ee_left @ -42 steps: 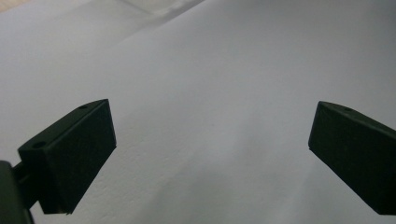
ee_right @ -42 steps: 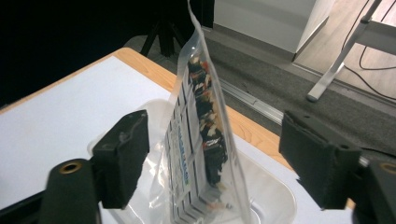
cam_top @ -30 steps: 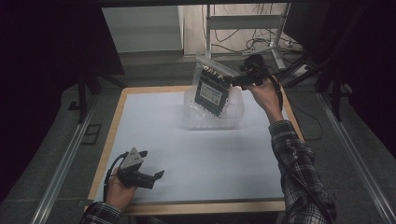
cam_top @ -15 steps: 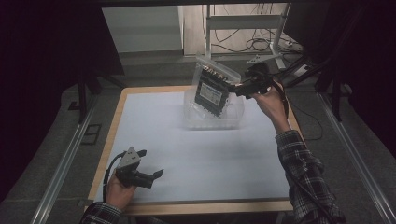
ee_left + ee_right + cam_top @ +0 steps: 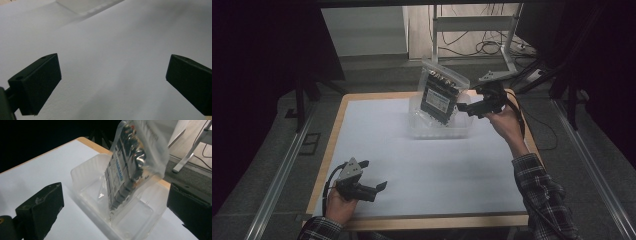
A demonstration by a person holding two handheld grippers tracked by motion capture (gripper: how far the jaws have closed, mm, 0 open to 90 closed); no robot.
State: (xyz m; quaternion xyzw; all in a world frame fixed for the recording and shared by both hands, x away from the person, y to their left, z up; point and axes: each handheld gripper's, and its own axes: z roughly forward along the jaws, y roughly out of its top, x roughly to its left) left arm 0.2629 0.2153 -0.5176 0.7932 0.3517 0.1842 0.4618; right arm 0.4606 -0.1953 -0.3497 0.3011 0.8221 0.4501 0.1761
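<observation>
A wood-edged table [image 5: 334, 131] with a white top — a clear plastic tray [image 5: 422, 131] sits directly on it near the far edge.

Bagged circuit board [image 5: 130, 167] stands tilted in clear plastic bin [image 5: 100, 202].

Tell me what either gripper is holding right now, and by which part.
Nothing: the right gripper is open beside the bagged circuit board, and the left gripper is open too.

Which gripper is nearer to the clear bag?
Right. The right gripper is just beside the clear bag, open, not touching. The left gripper rests far away at the table's near edge.
</observation>
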